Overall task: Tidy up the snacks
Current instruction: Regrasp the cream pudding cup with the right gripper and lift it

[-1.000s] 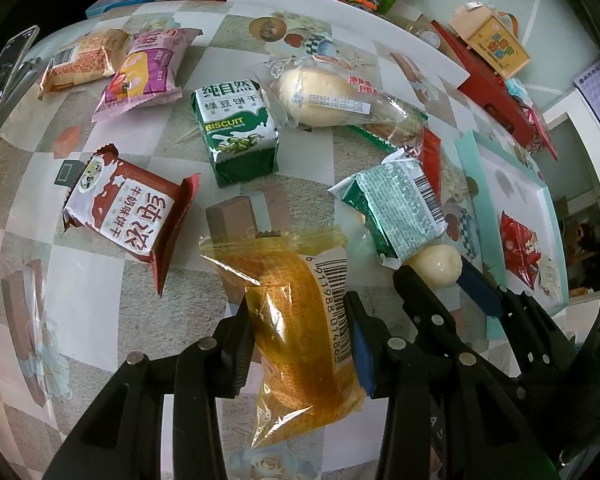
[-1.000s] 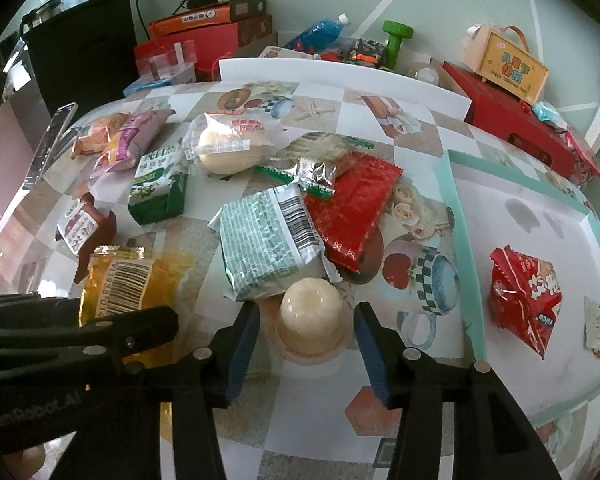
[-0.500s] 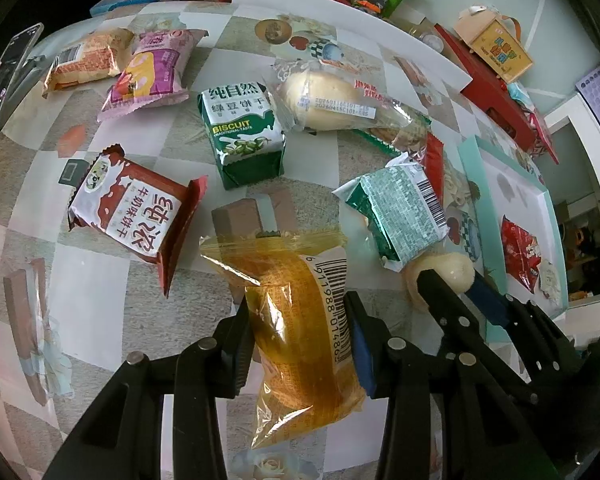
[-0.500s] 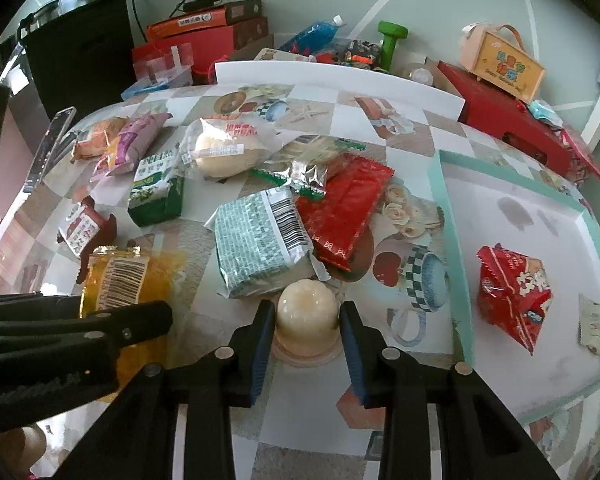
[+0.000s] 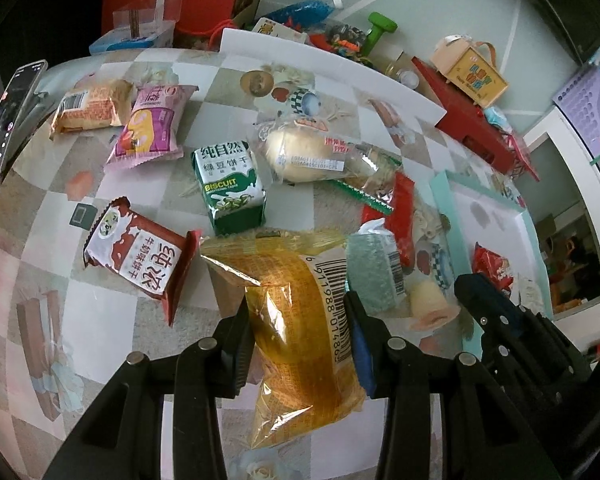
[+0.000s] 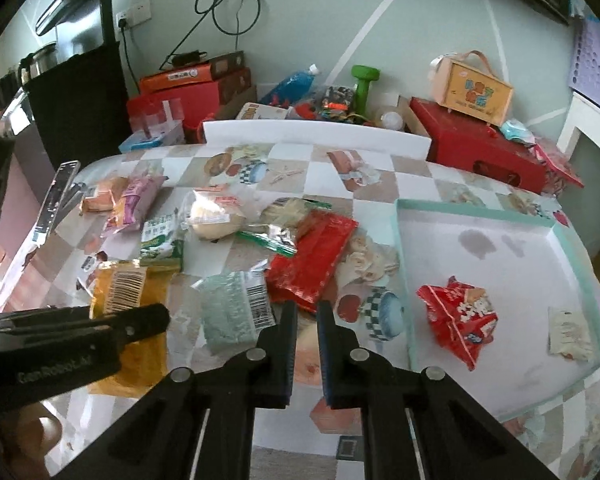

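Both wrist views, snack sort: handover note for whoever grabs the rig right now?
Left gripper: shut on the yellow packet.
Right gripper: shut, seemingly empty. The jelly cup lies tilted on the table beside its tips.
Done: red chip bag and small white packet are in the teal tray.
Left: yellow packet, jelly cup and the other packets spread on the table.

On the green and white packet [image 5: 231, 184] I read "BISCUIT" under Chinese characters. The yellow bag [image 5: 300, 320] carries a barcode with digits beginning 6911988. The left gripper's side [image 6: 54, 372] reads "GenRobot.AI".
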Available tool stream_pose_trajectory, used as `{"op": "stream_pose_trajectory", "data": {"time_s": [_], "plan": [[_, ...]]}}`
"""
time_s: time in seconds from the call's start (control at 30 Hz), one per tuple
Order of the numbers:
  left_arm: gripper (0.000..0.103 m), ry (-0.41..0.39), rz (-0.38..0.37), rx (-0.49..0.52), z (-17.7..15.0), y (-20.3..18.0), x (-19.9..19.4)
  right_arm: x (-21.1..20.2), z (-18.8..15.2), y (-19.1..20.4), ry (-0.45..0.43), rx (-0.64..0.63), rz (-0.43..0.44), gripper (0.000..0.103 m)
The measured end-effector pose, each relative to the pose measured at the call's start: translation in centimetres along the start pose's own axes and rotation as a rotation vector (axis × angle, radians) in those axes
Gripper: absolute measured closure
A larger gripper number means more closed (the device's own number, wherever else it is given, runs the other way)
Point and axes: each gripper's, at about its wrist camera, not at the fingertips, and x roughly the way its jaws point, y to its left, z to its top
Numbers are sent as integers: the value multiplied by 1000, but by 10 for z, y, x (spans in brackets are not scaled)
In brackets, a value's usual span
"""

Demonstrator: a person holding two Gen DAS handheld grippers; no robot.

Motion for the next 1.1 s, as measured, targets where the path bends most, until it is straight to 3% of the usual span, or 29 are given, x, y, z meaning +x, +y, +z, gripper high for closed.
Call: {"op": "stream_pose_trajectory", "data": {"time_s": [0.37, 0.43, 0.47, 0.5, 0.83, 1.1], "plan": [[59, 91, 30, -33, -6, 7, 18, 17, -9, -14, 80, 49, 17, 88], [59, 95, 26, -32, -6, 8, 18, 19, -11, -15, 89, 43, -5, 73], [59, 98, 23, -32, -7, 8, 18, 20, -12, -16, 92, 43, -19, 55], [59, 100, 22, -33, -7, 8, 19, 21, -13, -17, 97, 45, -37, 47], [59, 116, 11, -45, -7, 7, 23, 26, -18, -29, 147, 22, -91, 47], [59, 130, -12, -54, -8, 8, 25, 11, -24, -33, 192, 35, -54, 47]]}}
